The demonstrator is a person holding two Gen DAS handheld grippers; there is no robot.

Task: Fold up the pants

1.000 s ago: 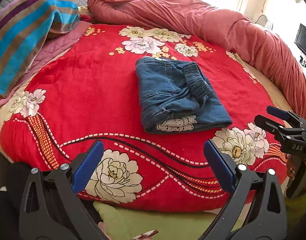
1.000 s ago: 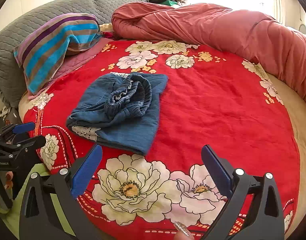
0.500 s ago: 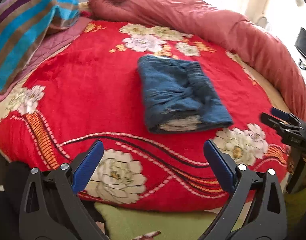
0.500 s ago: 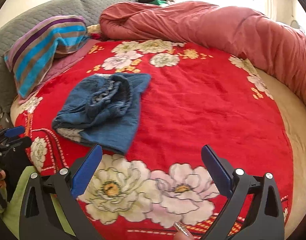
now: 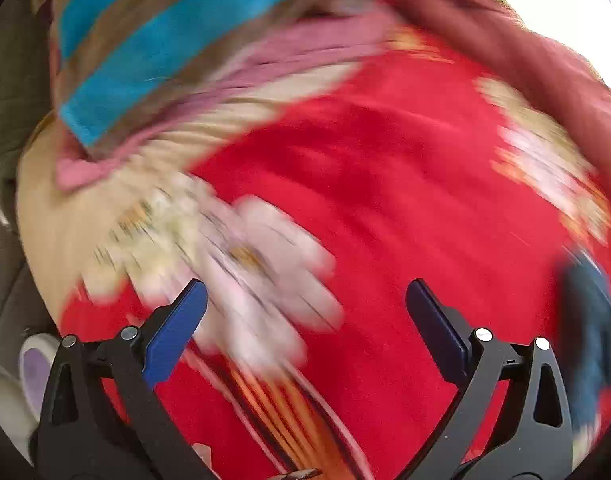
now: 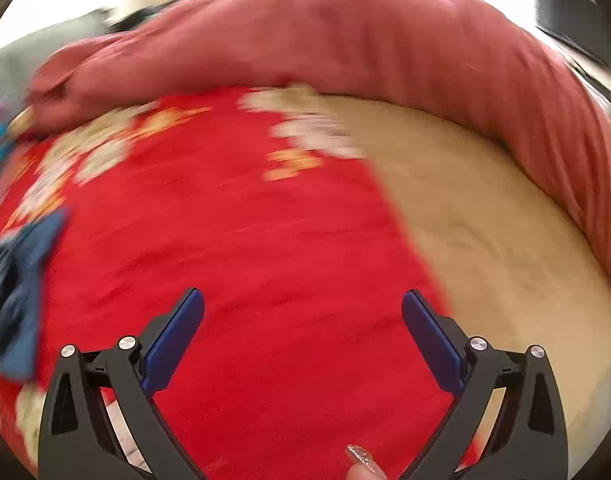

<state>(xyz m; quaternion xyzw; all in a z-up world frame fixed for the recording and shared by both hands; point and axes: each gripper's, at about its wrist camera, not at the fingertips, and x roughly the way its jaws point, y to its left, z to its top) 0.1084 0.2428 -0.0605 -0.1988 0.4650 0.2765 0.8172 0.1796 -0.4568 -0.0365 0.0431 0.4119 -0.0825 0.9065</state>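
The folded blue denim pants (image 5: 589, 332) lie on the red floral blanket (image 5: 385, 184), at the far right edge of the blurred left wrist view. They also show at the far left edge of the right wrist view (image 6: 13, 292). My left gripper (image 5: 305, 316) is open and empty above the blanket, well left of the pants. My right gripper (image 6: 303, 324) is open and empty above the blanket (image 6: 245, 260), well right of the pants.
A striped blue and brown pillow (image 5: 153, 40) lies at the bed's upper left. A rolled dusty-red duvet (image 6: 345, 40) runs along the far side. Beige mattress (image 6: 485, 220) is bare to the right. Both views are motion-blurred.
Both grippers have swung away from the pants, the left one leftward and the right one rightward. The pants have slid from the centre to the edge of each view. Both stay open.
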